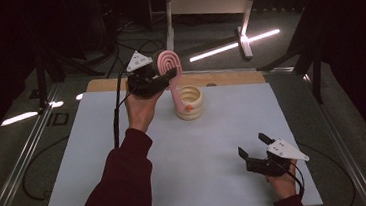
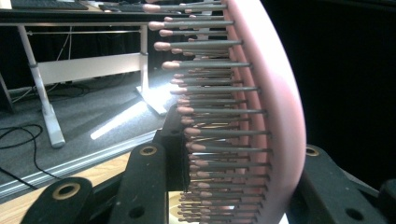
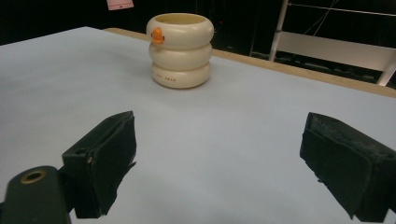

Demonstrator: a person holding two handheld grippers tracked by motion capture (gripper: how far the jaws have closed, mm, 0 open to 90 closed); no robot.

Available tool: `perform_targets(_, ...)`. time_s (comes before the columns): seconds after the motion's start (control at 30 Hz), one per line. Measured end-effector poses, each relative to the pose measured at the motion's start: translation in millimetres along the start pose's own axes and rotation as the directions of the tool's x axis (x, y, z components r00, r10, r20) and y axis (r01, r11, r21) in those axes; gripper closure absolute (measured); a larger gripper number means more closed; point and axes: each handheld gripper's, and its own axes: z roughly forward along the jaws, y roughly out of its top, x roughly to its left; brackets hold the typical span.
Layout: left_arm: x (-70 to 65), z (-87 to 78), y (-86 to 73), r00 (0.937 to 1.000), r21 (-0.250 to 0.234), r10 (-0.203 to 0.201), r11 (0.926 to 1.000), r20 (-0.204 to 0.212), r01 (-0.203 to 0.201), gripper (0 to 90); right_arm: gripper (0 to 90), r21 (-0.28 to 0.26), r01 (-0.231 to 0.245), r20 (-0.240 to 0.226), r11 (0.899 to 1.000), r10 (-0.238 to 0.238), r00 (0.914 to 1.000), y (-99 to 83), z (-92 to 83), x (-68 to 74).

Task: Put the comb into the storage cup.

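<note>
The pink hairbrush (image 1: 170, 66) is clamped by its head in the left gripper (image 1: 164, 75), its handle hanging into the cream ringed holder (image 1: 189, 102) below. Lowering it straight would keep the handle off the rim. The right gripper (image 1: 253, 146) rests nearer the person, jaws wide apart and empty.
</note>
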Motion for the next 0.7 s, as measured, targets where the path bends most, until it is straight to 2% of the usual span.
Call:
perform_targets(0.5,-1.4,9.1,7.9,0.9995,0.003,0.019,0.9998,-0.024,-0.019,63.8,10.7,-0.001,-0.001,0.004,1.000,0.001,1.0000,-0.1,-0.6,-1.1)
perform_targets(0.7,-4.1,14.2,11.6,0.9979,0.021,0.054,0.9983,-0.034,-0.054,63.8,10.7,-0.001,-0.005,0.006,1.000,0.005,1.0000,0.0,-0.9,-1.1)
